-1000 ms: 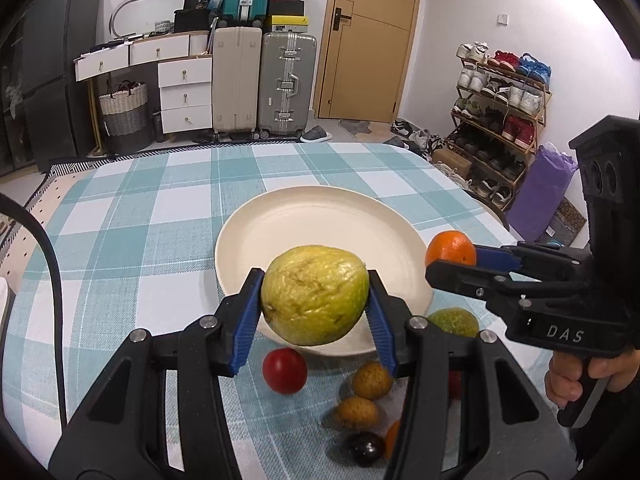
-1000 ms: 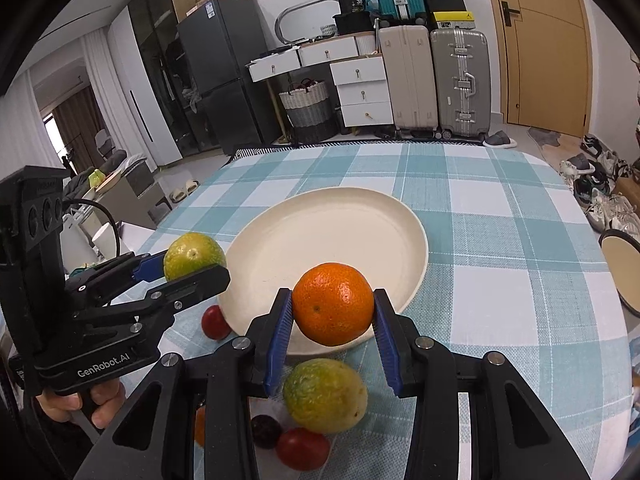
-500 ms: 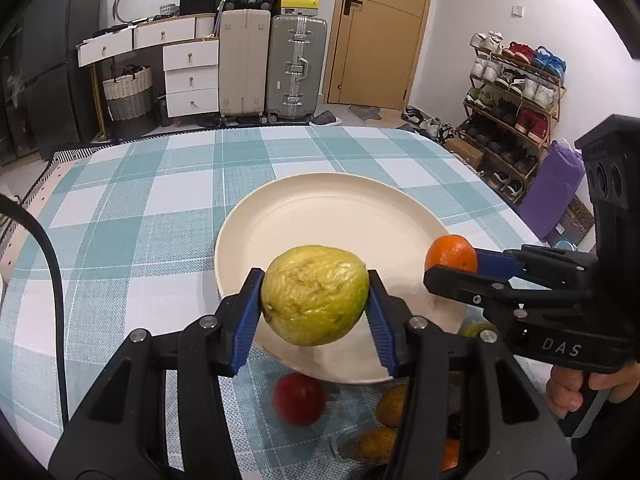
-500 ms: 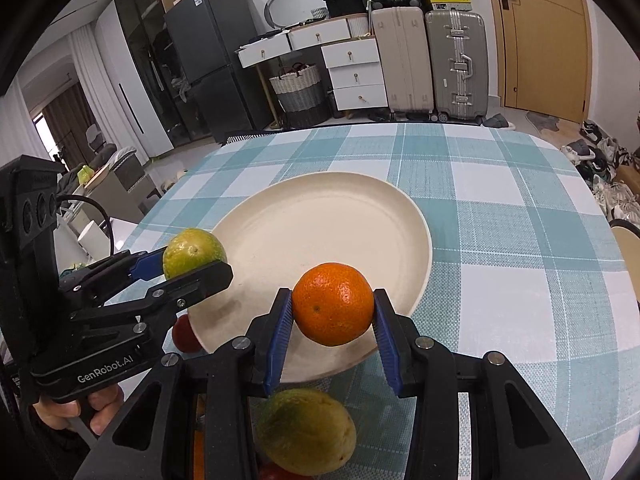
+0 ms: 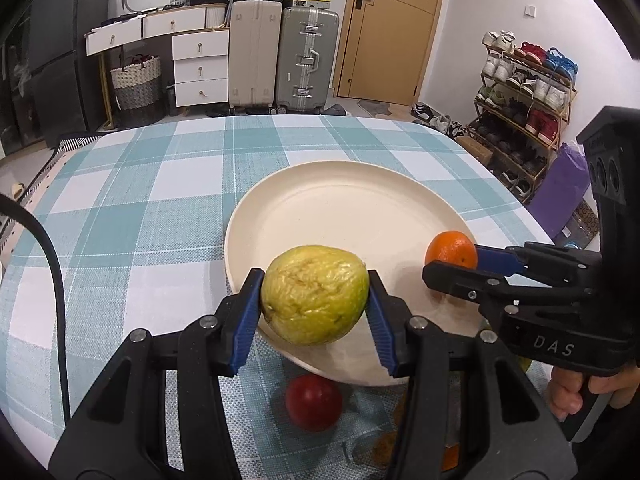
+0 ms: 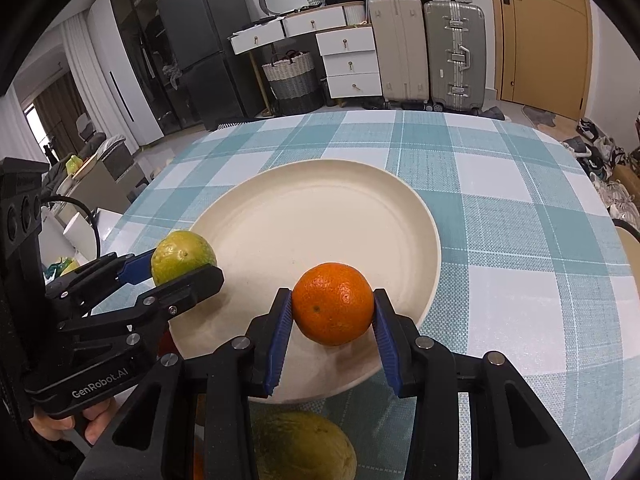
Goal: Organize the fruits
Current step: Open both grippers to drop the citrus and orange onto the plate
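Moved forward and lower since a second ago, both tools now over the near part of the cream plate (image 5: 344, 208), more of it in view. Left tool (image 5: 315, 312) clamped on a yellow-green fruit (image 5: 315, 294), held above the plate's near rim. Right tool (image 6: 331, 322) gripping an orange (image 6: 333, 303), also above the plate. Left behind on the checked tabletop (image 5: 120, 208), near the plate's edge: a red fruit (image 5: 314, 402) and another yellow-green one (image 6: 304, 446).
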Demonstrator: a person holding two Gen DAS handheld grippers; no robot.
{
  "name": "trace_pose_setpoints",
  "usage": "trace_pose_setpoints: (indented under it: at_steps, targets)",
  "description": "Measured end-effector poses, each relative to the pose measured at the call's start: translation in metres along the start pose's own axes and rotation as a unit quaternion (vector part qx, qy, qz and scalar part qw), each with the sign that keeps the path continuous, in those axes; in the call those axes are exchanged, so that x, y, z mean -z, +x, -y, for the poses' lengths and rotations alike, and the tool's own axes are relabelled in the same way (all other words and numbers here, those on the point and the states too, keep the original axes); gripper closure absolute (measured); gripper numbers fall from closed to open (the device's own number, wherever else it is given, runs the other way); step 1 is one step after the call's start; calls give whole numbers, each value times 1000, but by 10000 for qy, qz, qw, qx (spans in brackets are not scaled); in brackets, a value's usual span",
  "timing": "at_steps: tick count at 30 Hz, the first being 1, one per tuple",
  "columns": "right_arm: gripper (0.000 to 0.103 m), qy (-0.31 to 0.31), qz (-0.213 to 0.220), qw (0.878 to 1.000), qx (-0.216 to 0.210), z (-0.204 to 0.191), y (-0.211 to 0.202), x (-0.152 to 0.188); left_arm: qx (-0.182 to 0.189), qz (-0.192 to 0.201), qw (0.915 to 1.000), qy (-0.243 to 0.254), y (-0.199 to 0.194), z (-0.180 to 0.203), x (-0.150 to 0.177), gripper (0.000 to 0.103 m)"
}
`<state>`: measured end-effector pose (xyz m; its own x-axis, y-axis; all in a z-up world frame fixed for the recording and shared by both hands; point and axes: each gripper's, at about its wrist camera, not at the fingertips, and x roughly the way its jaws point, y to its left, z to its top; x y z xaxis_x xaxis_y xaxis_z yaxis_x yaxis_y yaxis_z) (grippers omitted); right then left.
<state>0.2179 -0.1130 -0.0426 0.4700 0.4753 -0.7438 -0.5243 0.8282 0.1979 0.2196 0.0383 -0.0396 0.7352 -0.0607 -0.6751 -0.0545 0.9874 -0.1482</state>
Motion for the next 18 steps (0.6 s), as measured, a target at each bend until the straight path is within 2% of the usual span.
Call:
trace_pose_setpoints:
  at_steps: [2, 5, 9, 12, 13, 14, 16, 18]
  targets:
    - [52, -16, 115, 9999, 64, -1, -5, 0, -8, -8, 10000, 0, -1, -1, 1, 56]
    - [46, -12, 246, 9997, 84, 0, -15, 0, -86, -7, 9999, 64, -2, 0, 2, 56]
    - [28, 21, 307, 9993, 188, 3, -25, 4, -30, 199, 9997, 141, -14, 5, 2, 55]
    - [22, 60, 370, 9990, 247, 6, -35, 10, -39, 280, 9994, 206, -24, 7, 4, 44]
    - [19, 66, 383, 9989, 245, 7, -39, 12, -51, 300, 9993, 211, -28, 7, 5, 36]
    - [13, 63, 389, 9989, 245, 7, -41, 14, -73, 314, 9993, 193, -32, 7, 6, 27]
    - [7, 25, 406, 9990, 202, 7, -47, 18, -8, 342, 9993, 128, -41, 5, 9, 18]
    - [4, -12, 445, 9988, 207, 7, -53, 23, 10, 333, 9994, 130, -50, 4, 11, 16]
